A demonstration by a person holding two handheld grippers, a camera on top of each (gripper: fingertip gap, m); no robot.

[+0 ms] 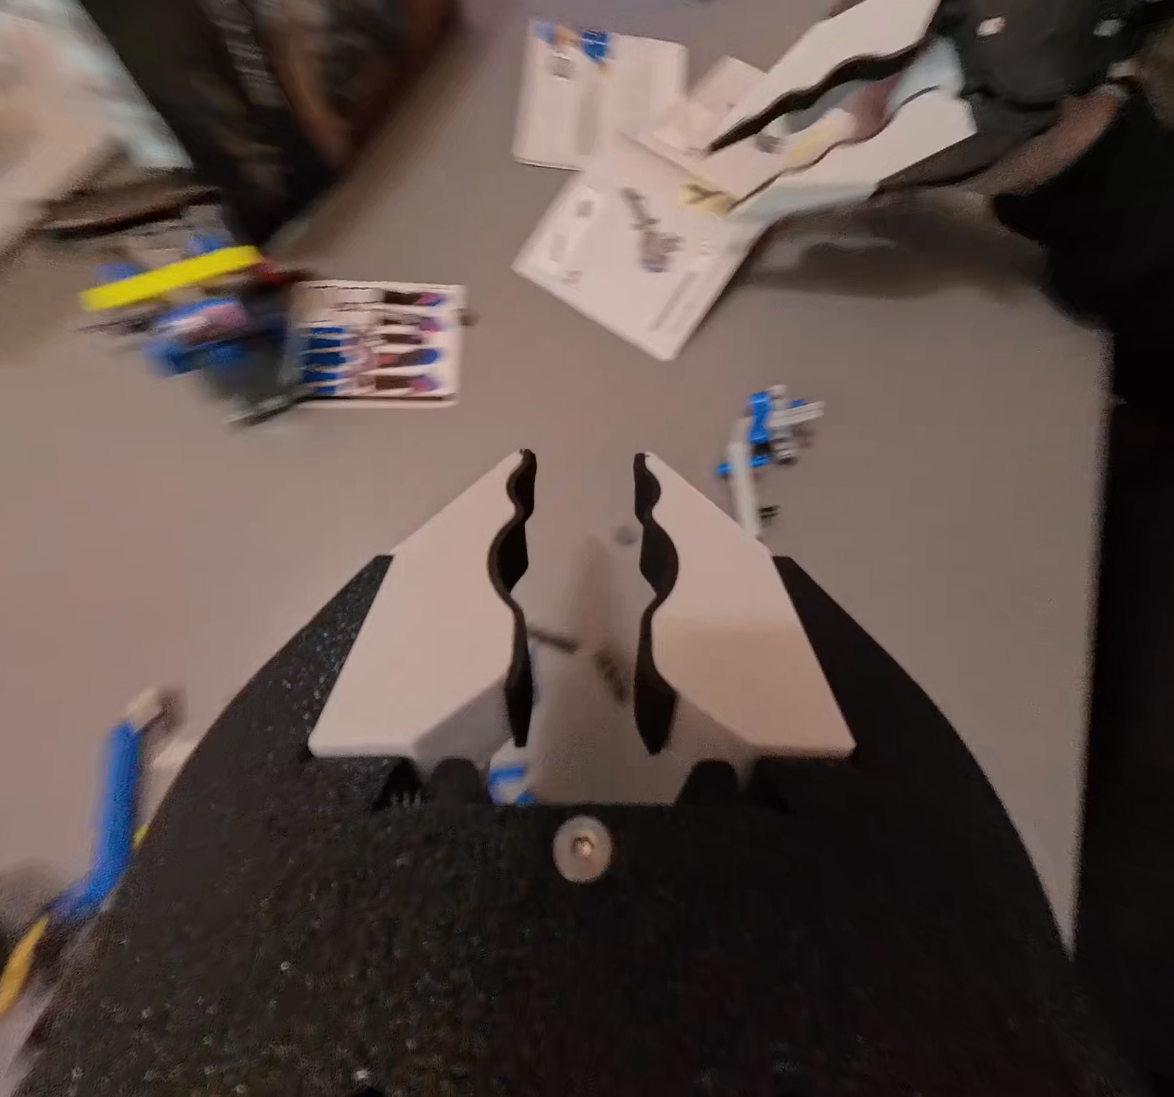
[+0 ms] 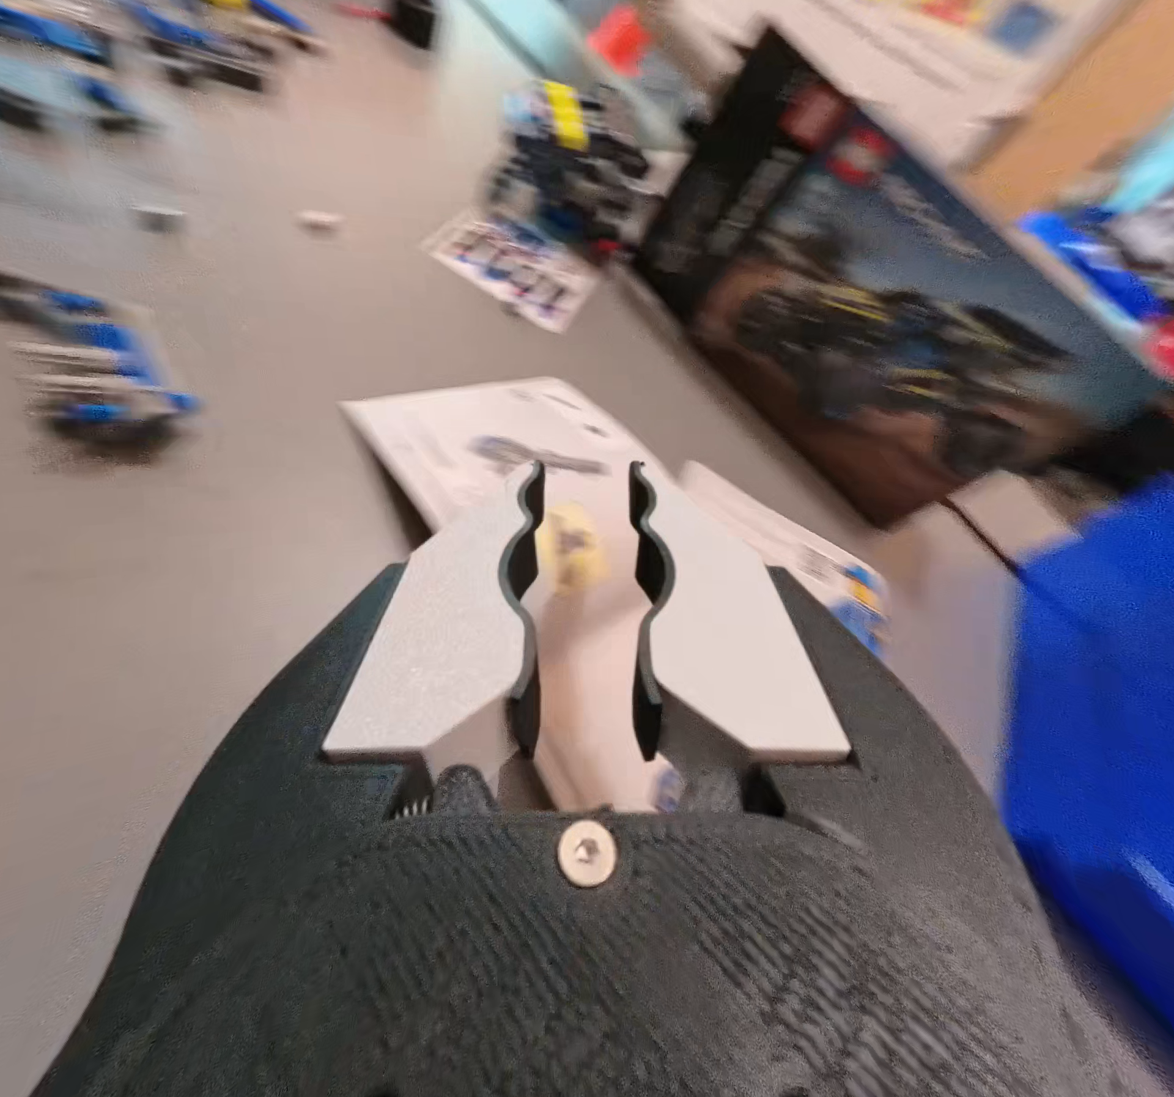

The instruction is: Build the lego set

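Nearest the lens in the left wrist view, the left gripper (image 1: 584, 463) hangs over the grey tabletop (image 1: 190, 558) with its jaws released, a clear gap between them and nothing held. A small blue and white lego sub-assembly (image 1: 762, 450) lies just beside its right finger at about 2 o'clock, and a blurred blue lego piece (image 1: 114, 806) sits at 8 o'clock near the frame edge. At 10 o'clock a sticker sheet (image 1: 381, 345) lies flat, touching or nearly touching the partly built blue, black and yellow lego model (image 1: 184, 317) to its left. Behind those, at 11 o'clock, stands the dark set box (image 1: 254, 69); what is in it cannot be told. At 1 o'clock the open instruction booklet (image 1: 635, 266) lies spread, with another booklet (image 1: 591, 94) beyond it, and the right gripper (image 1: 718, 171) reaches over the pages, its jaws parted. In the right wrist view that gripper (image 2: 587, 469) is likewise released and empty above the booklet (image 2: 457, 431), the box (image 2: 889, 317) lying at 2 o'clock, the model (image 2: 565, 177) and sticker sheet (image 2: 514, 269) at 12 o'clock. A blue bin (image 2: 1093, 653) fills 3 o'clock; its contents are hidden. Blurred blue lego parts (image 2: 95, 367) lie loose at 9 o'clock.
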